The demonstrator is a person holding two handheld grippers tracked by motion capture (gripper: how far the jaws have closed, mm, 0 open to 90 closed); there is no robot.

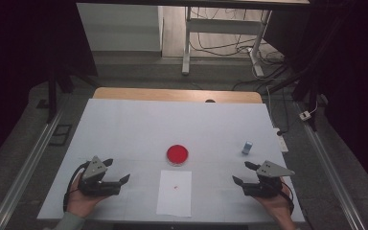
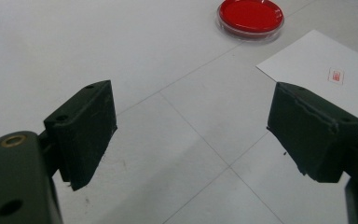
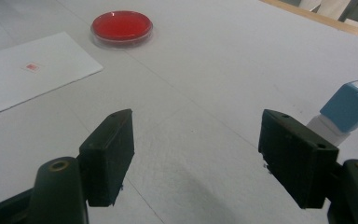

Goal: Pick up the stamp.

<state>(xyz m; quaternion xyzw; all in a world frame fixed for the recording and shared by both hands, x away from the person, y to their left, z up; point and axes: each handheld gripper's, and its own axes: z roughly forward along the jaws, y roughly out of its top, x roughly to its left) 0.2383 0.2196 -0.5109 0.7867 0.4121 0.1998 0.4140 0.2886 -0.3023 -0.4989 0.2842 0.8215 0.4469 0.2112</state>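
A: Where do we stand? The worktop (image 1: pixel 124 124) carries everything, and our hands rest at its near edge, one at each side.

B: We're at the start, we judge: nothing picked up yet. The paper sheet (image 1: pixel 174 192) lies flat between our hands, the red dish (image 1: pixel 178 155) just beyond it, and the small blue-topped stamp (image 1: pixel 247 146) stands upright ahead of our right gripper (image 1: pixel 246 173).

A: So what does the next move ask of us?

B: Probably a short reach with the right gripper to the stamp, squaring the jaws on its sides so it doesn't tip.

A: And the jaws?

B: Both sets stand wide apart. Our left gripper (image 1: pixel 116 170) has bare worktop between its jaws, the right likewise; neither holds or touches anything.
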